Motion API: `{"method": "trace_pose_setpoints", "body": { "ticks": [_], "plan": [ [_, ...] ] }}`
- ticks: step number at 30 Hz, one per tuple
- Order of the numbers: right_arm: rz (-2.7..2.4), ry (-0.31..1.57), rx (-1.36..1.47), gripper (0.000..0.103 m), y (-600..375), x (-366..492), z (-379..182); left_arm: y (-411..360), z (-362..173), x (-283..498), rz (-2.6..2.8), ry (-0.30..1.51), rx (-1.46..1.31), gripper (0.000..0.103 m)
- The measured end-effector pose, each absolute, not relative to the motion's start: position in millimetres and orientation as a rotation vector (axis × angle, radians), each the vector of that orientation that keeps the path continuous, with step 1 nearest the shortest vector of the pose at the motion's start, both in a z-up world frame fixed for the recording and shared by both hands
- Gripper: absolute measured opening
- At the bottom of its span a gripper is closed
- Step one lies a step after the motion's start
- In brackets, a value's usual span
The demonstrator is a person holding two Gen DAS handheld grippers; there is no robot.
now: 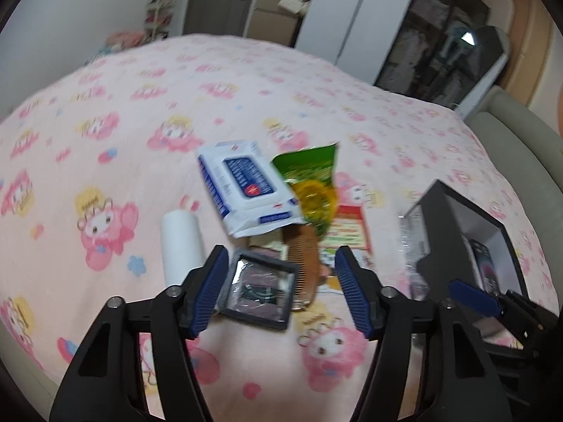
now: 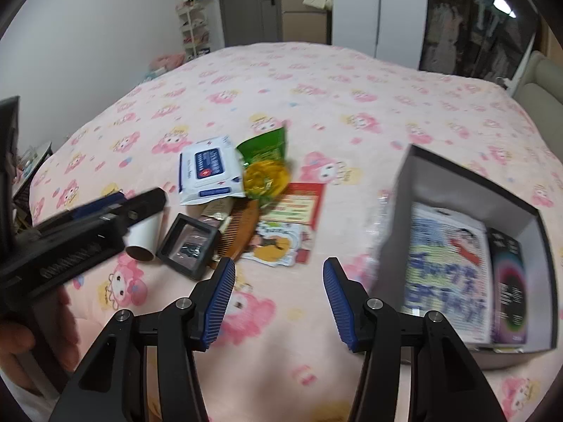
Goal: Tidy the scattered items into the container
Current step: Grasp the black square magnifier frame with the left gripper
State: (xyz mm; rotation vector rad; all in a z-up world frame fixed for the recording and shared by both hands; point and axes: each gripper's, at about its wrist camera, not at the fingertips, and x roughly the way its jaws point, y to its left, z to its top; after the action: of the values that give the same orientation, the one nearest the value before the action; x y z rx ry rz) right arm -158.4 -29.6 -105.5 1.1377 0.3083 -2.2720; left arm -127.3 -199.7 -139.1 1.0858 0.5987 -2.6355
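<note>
While the pink printed blanket (image 2: 281,81) is spread over the whole bed and carries everything, the dark box (image 2: 471,190) is seen at the right side of it, open at the top, with a printed sheet and a dark packet already laid inside. A heap of scattered items is found well apart from the box, to its left: a white pack of wipes (image 1: 246,190), a green snack bag (image 1: 313,179) leaning on the pack, a red card (image 2: 297,204) and a cartoon leaflet (image 2: 278,244) flat beneath them, a white roll (image 1: 181,242) at the left edge of the heap, a brown comb (image 1: 304,256), and a small black framed case (image 1: 258,288). The left gripper (image 1: 281,288) is held nearest to the heap, with its jaws spread wide and nothing between them, and the case is seen between the two fingers, close to the left one. The case is turned a little askew to the fingers, and the comb touches its right side, so the comb could be caught together with it. The right gripper (image 2: 279,302) is also wide apart and empty, over bare blanket between heap and box. It is judged that the case will be taken first by the left gripper.
</note>
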Motion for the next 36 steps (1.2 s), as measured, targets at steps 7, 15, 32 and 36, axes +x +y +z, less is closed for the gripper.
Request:
{"method": "trace_pose_setpoints", "body": {
  "ticks": [7,15,32,36],
  "plan": [
    [-2.183,0.331,1.223,0.049,-68.3,-166.3,-146.0,-233.3,-192.8,-129.9,-2.530,0.705,1.159,0.015],
    [-2.141,0.291,1.255,0.048,-92.5,-175.0,-167.8,-231.7,-200.2,-138.4,-2.532,0.687,1.182,0.015],
    [-2.087,0.336,1.310,0.049,-114.6,-167.9,-191.8,-228.0,-213.1,-143.7,-2.566,0.834,1.288,0.026],
    [-2.073,0.310,1.320,0.026,-113.8,-167.0,-191.8,-229.0,-216.9,-143.9,-2.567,0.886,1.323,0.013]
  ]
}}
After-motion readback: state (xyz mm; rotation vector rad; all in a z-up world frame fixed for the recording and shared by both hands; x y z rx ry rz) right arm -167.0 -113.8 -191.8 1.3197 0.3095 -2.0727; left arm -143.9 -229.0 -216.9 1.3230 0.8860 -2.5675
